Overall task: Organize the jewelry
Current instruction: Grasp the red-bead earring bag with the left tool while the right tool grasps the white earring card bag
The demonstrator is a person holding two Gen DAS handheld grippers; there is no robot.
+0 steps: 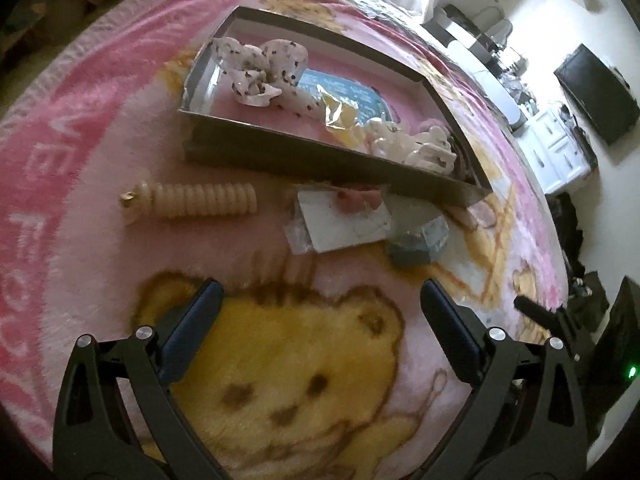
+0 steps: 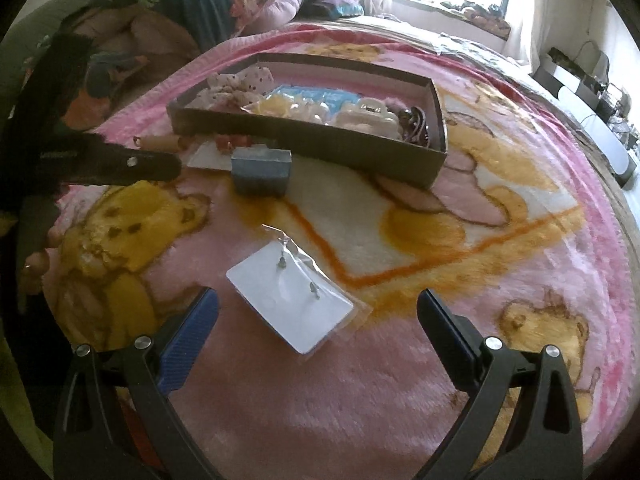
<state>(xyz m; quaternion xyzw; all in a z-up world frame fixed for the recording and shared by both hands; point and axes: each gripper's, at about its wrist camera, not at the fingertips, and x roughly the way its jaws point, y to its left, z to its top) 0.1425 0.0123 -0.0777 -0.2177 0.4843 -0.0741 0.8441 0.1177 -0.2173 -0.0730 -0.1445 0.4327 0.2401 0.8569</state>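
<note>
A dark shallow box [image 1: 304, 160] [image 2: 320, 146] lies on the pink blanket and holds bagged jewelry and hair pieces. In front of it lie a cream ribbed bracelet [image 1: 200, 200], a white earring card in plastic [image 1: 344, 220] and a small blue-grey box [image 1: 420, 244] [image 2: 262, 174]. My left gripper [image 1: 320, 312] is open and empty over the bear print, short of these items. My right gripper [image 2: 318, 312] is open and empty, just behind a white earring card in a clear sleeve [image 2: 292, 300] that lies between its fingers' line.
The left gripper's finger [image 2: 120, 164] and the person's hand [image 2: 36, 264] show at left in the right wrist view. Pillows and bedding [image 2: 180, 4] lie behind the box. The bed edge [image 1: 560, 240] drops to the floor at right.
</note>
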